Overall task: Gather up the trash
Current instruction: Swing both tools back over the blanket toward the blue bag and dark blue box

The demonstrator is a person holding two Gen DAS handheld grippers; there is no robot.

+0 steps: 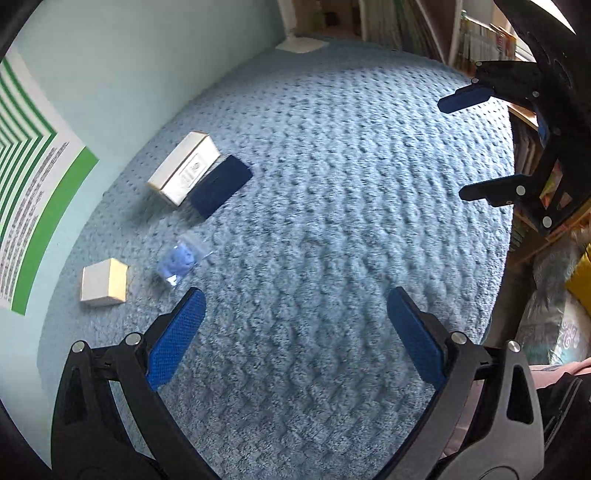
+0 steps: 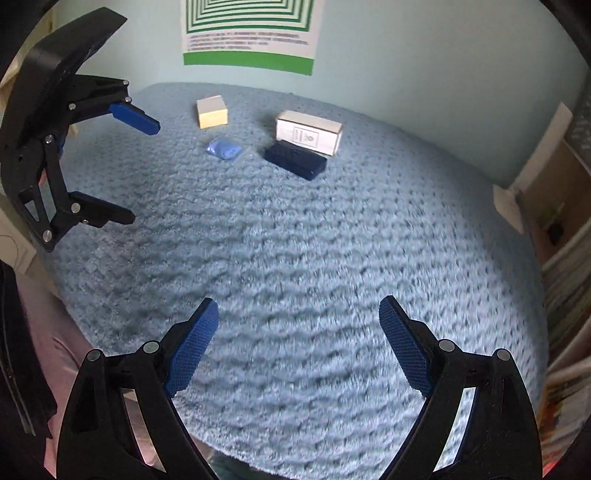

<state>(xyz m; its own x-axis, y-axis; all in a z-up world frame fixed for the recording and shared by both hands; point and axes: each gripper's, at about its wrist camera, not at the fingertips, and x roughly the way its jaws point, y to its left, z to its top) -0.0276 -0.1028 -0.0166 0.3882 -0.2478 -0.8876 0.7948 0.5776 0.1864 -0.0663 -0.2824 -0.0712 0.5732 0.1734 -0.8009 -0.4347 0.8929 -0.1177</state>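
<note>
On the blue carpet lie a long white box (image 1: 184, 168) (image 2: 309, 132), a dark navy box (image 1: 220, 185) (image 2: 295, 161) touching it, a small cream box (image 1: 105, 283) (image 2: 211, 111) and a clear bag with crumpled blue stuff (image 1: 179, 261) (image 2: 223, 148). My left gripper (image 1: 295, 301) (image 2: 142, 171) hovers open above the carpet, with the bag just beyond its left fingertip. My right gripper (image 2: 299, 308) (image 1: 452, 147) is open too, well short of the items. Nothing sits between either pair of fingers.
The fluffy blue carpet (image 1: 332, 221) (image 2: 295, 240) runs up to a pale blue wall with a green-striped poster (image 1: 33, 177) (image 2: 249, 33). Bookshelves (image 1: 487, 40) stand along the far side, and bags and a yellow thing (image 1: 576, 280) lie at the right edge.
</note>
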